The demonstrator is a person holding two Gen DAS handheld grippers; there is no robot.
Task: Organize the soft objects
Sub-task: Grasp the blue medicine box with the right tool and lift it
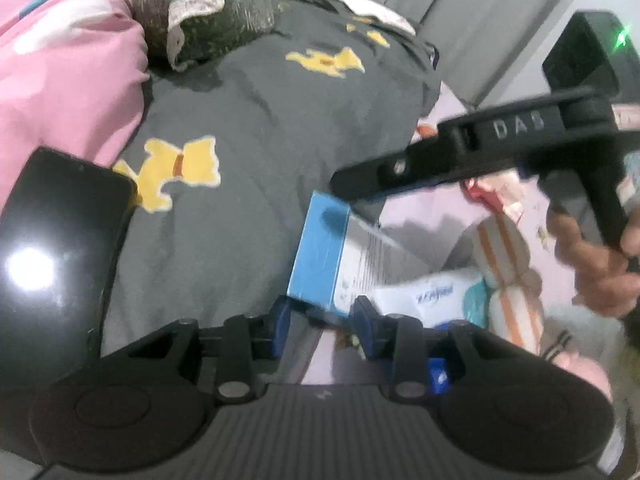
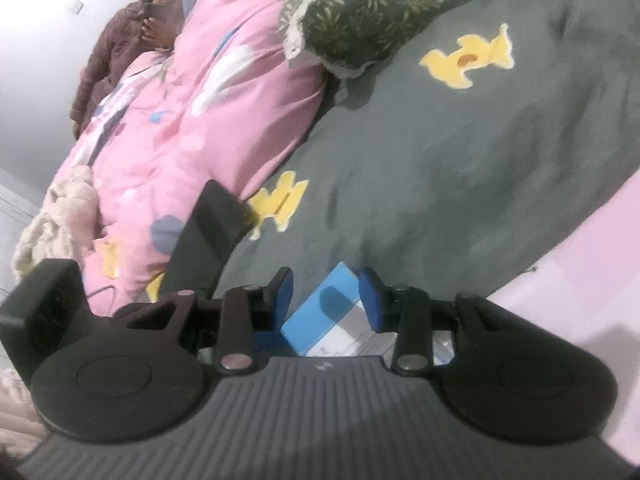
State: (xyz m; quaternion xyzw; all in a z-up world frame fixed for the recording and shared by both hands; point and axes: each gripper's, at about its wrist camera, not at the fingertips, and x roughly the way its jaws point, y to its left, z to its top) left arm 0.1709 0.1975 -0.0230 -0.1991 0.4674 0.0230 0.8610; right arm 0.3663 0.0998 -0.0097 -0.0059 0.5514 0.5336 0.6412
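Observation:
A blue and white box [image 1: 320,256] lies at the edge of a grey blanket with yellow dogs [image 1: 248,128] on a bed. My left gripper [image 1: 324,316] is open, its blue pads on either side of the box's near corner. My right gripper [image 2: 326,300] is open too, with the same box [image 2: 324,320] between its pads; its body [image 1: 480,148] reaches in from the right in the left wrist view. A green leafy pillow with lace trim [image 2: 372,12] lies on the blanket, and a pink quilt [image 2: 192,92] lies beside it.
A white wipes pack [image 1: 432,296] and an orange-striped cloth [image 1: 508,272] lie on the pale pink sheet [image 2: 560,308] to the right. A black phone [image 1: 52,240] sits on the left gripper. A cream fleece [image 2: 60,216] and a person [image 2: 124,44] are at the quilt's far end.

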